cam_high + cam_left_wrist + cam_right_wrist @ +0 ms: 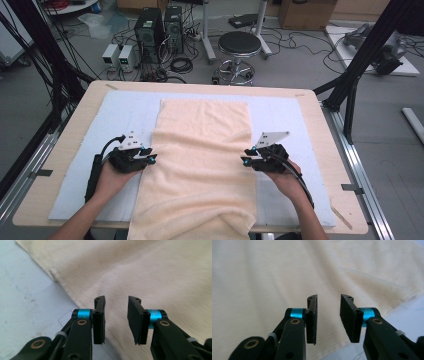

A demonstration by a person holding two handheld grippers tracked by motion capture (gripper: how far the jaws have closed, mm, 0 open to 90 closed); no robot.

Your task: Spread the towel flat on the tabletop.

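The big cream towel [200, 160] lies flat along the middle of the table [320, 150], its near end drooping off the edge. No fold is made yet. Your left gripper [148, 156] and right gripper [246, 156] wait at its long sides, jaws apart, holding nothing.

I see a pale cream terry towel [200, 160] spread flat and lengthwise down the middle of the light blue mat [117, 120] on my worktop. Its far edge lies straight and square on the mat; its near end runs past the mat's front edge, rumpled into a soft fold there.
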